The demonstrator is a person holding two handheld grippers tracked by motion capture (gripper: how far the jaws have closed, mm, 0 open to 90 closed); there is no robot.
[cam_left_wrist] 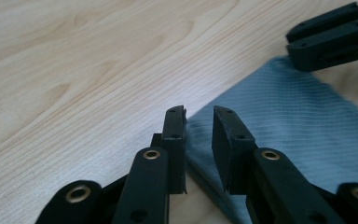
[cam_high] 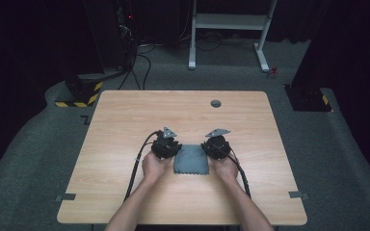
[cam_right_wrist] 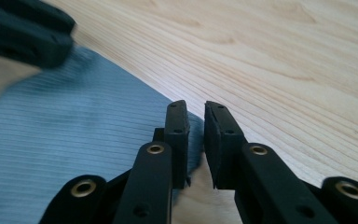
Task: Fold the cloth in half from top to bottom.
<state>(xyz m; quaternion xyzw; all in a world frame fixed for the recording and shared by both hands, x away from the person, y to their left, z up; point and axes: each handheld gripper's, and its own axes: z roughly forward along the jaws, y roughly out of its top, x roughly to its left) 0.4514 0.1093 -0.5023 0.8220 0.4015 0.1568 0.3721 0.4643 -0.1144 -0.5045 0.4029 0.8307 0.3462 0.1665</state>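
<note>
The wooden counter [cam_high: 125, 125] carries a grey-blue cloth [cam_high: 191, 160] lying flat near its middle, between the two hands. The left claw [cam_left_wrist: 199, 122] and right claw [cam_right_wrist: 195, 116] sit at its far corners (one each, equally near), both narrowly parted, straddling the cloth's edge without pinching it.

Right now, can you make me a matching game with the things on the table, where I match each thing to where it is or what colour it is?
Things:
1. cloth
2. left gripper
3. right gripper
4. round hole cap

Descriptions:
A. at the cloth's right edge
B. grey-blue, lying flat between the two grippers
C. far part of the table, away from the hands
D. at the cloth's left edge

Pairs: 1-B, 2-D, 3-A, 4-C
</note>
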